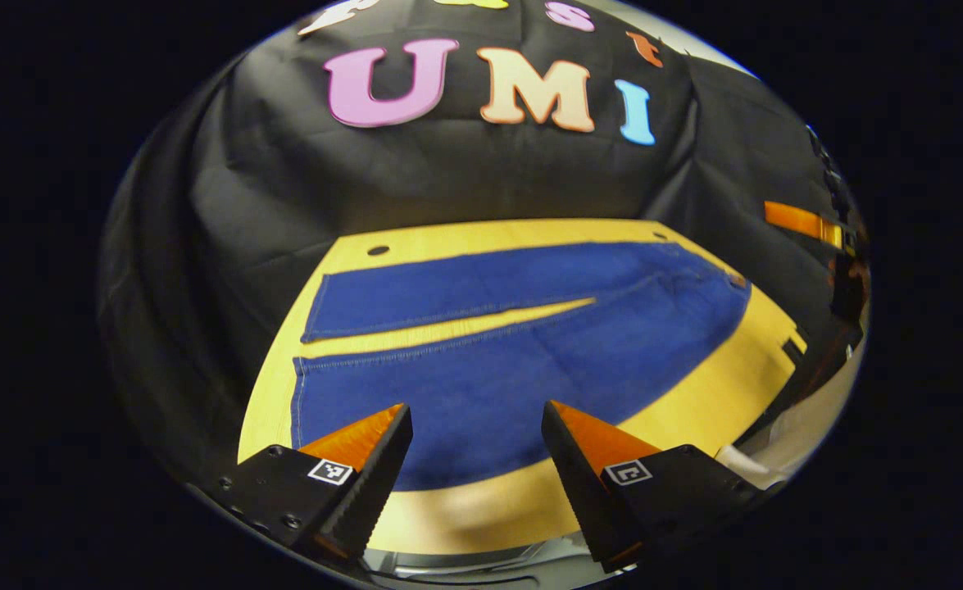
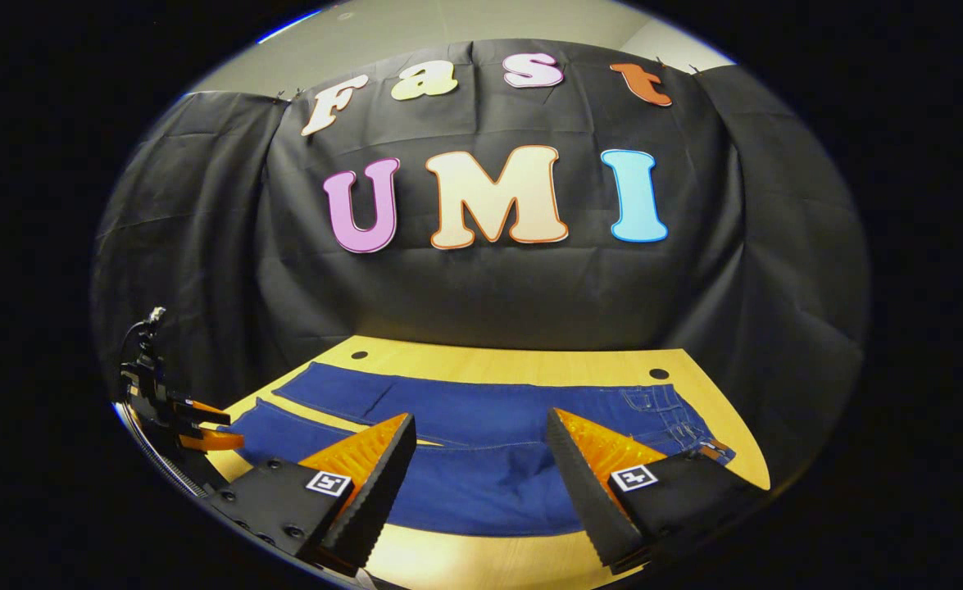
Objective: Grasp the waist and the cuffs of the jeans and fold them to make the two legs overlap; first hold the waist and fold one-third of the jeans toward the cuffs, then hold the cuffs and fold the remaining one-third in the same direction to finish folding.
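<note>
Jeans (image 1: 489, 360), blue denim, are lying flat and spread on the yellow wooden counter (image 1: 694, 410), legs apart in a V, cuffs toward its left edge, waist toward its right. Nothing is being folded yet; the leg-overlap step looks pending. Left hand-held gripper (image 1: 477, 418) and right hand-held gripper (image 2: 481, 426) are both hovering wide, holding nothing. Next: left probably needs the cuffs, right the waist.
</note>
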Demonstrator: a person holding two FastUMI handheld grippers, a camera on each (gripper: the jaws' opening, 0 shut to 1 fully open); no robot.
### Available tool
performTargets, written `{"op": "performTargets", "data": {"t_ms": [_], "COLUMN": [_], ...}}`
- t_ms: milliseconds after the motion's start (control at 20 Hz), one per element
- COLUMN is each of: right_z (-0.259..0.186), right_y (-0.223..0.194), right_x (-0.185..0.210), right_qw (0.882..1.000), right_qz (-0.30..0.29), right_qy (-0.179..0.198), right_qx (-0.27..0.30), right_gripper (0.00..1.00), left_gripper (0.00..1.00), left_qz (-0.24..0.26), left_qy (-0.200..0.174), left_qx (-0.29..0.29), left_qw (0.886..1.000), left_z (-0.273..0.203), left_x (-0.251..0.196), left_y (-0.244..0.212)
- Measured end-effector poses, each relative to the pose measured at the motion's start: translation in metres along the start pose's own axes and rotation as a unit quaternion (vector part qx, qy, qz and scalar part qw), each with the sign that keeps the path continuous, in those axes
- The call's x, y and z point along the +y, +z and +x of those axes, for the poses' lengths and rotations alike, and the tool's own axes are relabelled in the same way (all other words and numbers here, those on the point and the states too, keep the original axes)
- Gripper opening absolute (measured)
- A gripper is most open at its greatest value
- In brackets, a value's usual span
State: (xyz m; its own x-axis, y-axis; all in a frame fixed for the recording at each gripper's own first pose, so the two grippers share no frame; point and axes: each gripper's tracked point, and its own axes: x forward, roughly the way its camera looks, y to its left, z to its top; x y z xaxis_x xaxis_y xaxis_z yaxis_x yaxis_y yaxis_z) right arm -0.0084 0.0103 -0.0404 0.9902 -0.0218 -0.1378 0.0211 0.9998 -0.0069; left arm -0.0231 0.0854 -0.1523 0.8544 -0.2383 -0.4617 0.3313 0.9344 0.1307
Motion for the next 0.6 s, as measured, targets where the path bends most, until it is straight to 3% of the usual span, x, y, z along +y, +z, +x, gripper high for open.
{"op": "performTargets", "data": {"t_ms": [200, 600], "right_z": [-0.008, -0.018], "right_y": [-0.009, -0.030], "right_x": [-0.003, -0.014], "right_qw": [1.000, 0.998], "right_qz": [0.000, -0.002], "right_qy": [-0.008, -0.029], "right_qx": [0.017, 0.052], "right_gripper": [0.99, 0.99], "left_gripper": [0.94, 0.93], "left_qz": [0.068, 0.150], "left_qy": [-0.042, -0.115], "left_qx": [0.081, 0.191], "left_qw": [0.994, 0.963], "left_z": [0.002, 0.005], "left_x": [0.021, 0.038], "left_y": [-0.042, -0.081]}}
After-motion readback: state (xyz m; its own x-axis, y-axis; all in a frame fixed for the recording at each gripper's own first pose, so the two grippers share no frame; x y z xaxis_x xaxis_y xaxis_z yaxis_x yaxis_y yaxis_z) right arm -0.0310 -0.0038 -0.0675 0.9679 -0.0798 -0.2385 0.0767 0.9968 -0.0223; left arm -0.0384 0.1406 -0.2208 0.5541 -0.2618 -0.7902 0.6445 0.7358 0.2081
